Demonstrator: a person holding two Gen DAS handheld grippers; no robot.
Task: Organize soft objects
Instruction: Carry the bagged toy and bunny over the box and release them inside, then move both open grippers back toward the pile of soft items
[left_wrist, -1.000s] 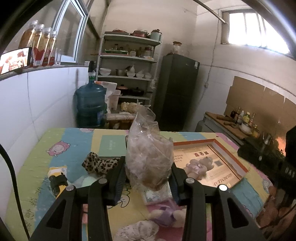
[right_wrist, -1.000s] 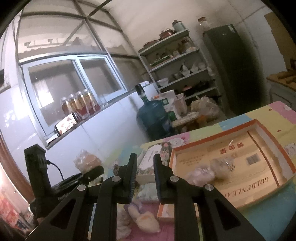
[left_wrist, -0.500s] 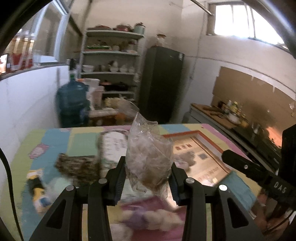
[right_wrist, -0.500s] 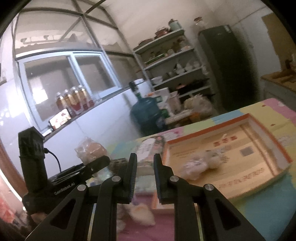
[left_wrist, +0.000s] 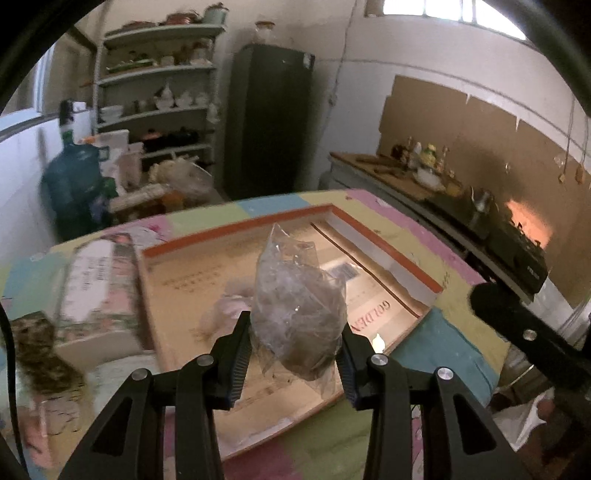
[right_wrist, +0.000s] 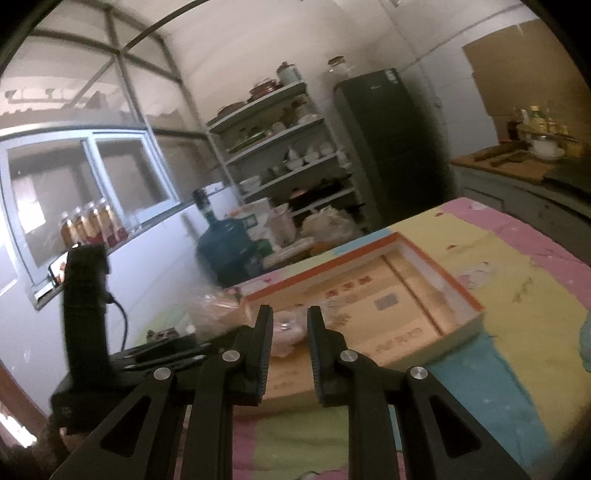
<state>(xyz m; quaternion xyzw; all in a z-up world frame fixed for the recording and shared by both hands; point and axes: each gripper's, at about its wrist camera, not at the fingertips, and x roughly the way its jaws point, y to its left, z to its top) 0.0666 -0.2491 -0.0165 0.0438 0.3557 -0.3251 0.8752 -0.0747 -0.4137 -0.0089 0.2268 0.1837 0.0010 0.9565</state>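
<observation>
My left gripper (left_wrist: 295, 328) is shut on a clear plastic bag (left_wrist: 299, 306) with a brownish soft thing inside. It holds the bag above the shallow cardboard box with an orange rim (left_wrist: 236, 230). A pale pink plush (left_wrist: 232, 306) lies blurred on the box floor behind the bag. My right gripper (right_wrist: 290, 317) is shut with nothing in it and hangs over the near edge of the same box (right_wrist: 436, 254). The plush (right_wrist: 291, 330) shows beyond its fingertips. The bag (right_wrist: 218, 310) appears blurred at the left of the right wrist view.
A white patterned carton (left_wrist: 99, 284) and a leopard-print soft item (left_wrist: 37, 347) lie left of the box on the pastel tablecloth (right_wrist: 517, 295). Beyond the table stand a blue water jug (right_wrist: 225, 243), a shelf unit (left_wrist: 159, 92) and a dark fridge (left_wrist: 269, 122). A counter with a stove (left_wrist: 480, 218) runs along the right.
The left gripper has swung right and down with the bag, from above the loose toys to above the box. The right gripper has dropped closer to the box's near edge.
</observation>
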